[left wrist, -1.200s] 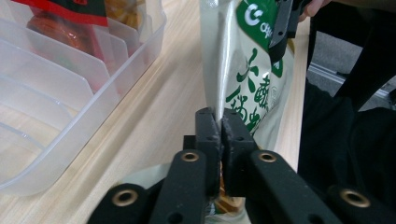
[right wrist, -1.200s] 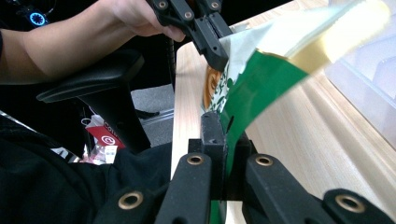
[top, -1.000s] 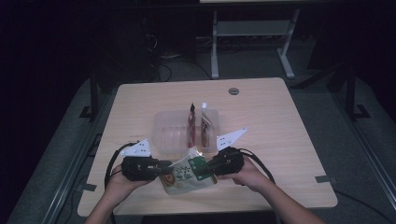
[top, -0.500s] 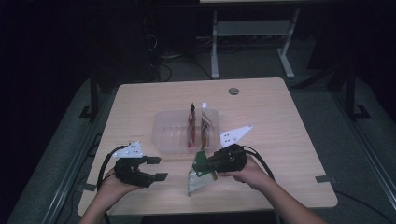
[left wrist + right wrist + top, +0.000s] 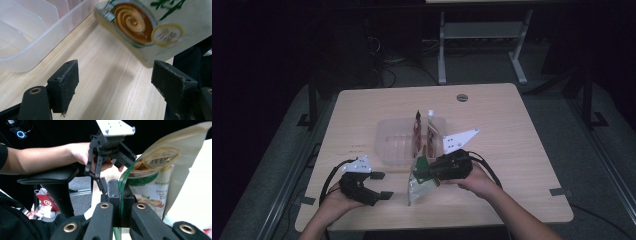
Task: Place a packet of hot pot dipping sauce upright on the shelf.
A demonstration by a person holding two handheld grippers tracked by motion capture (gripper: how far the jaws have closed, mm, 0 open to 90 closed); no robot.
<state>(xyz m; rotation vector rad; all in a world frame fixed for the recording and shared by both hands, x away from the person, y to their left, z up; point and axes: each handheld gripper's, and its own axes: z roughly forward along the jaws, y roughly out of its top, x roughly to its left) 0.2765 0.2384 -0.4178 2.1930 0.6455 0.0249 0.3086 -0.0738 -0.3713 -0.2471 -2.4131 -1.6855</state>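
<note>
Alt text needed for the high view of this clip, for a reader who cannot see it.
The right gripper pinches a snack pouch by its top edge, holding it above a wooden table. The left gripper sits open beside it, its jaws having just opened, nothing between them. Behind stands a clear divided bin holding upright packets.

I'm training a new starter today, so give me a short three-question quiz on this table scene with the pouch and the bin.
1. True or false: the left hand-held gripper grips the green and cream printed snack pouch.
2. Which hand-held gripper has its jaws shut on the pouch's top edge?
3. What stands in the clear plastic divided bin? A) upright pouches B) cups C) tools

Key:
1. False; its jaws have just been opening and nothing is between them.
2. The right hand-held gripper.
3. A, upright pouches.
</note>
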